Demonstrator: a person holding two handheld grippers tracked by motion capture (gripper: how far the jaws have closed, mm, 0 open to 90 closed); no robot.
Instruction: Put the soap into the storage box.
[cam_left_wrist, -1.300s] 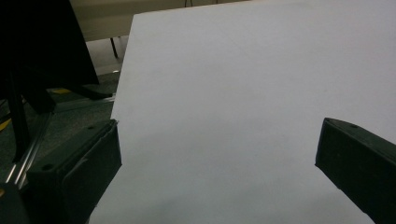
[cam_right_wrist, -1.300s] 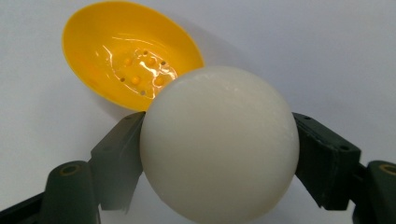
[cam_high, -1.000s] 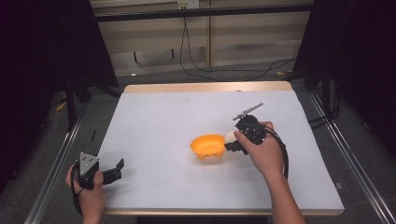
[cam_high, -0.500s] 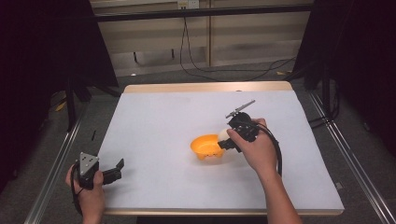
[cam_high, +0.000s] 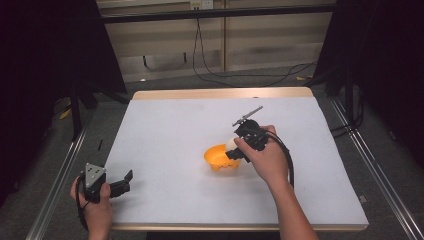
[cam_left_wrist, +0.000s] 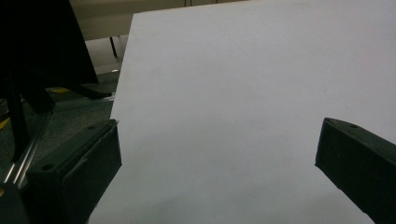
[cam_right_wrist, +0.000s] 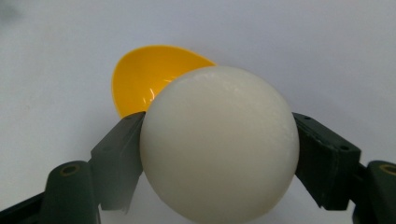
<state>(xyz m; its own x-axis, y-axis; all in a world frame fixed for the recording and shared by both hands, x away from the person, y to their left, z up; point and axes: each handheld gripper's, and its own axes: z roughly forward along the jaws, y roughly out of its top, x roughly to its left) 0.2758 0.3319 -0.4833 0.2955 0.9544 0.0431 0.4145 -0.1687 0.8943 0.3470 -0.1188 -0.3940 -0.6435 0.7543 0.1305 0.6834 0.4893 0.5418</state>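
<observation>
Right tongs (cam_right_wrist: 219, 154) clamped on a white ball (cam_right_wrist: 219, 144), one jaw pressed to each flank of it; we see this plainly in the right gripper view, where the ball sits centre frame with the orange bowl (cam_right_wrist: 154, 79) behind it at upper left. Left tongs (cam_left_wrist: 217, 163) stand wide apart with nothing between them, bare white bench (cam_left_wrist: 243, 84) ahead

In the high view the right tongs (cam_high: 231, 150) sit a little right of centre frame, the ball (cam_high: 230, 145) showing as a pale patch at the right rim of the bowl (cam_high: 219, 156). We cannot tell from here whether the ball hangs above the rim or touches it. Left tongs (cam_high: 122, 182) rest at lower left of the frame, near the bench (cam_high: 165, 125) edge, well apart from the bowl

We judge the work in hand to be setting the ball into the bowl. Risks as we read them:
- grip lies across a smooth round surface; any slackening before the ball is over the hollow would let it drop on the rim and roll off across the bench
- the bowl looks light and is not held by anything; a jaw nudging its rim could tip or slide it
- release from too high could make the ball bounce out
</observation>
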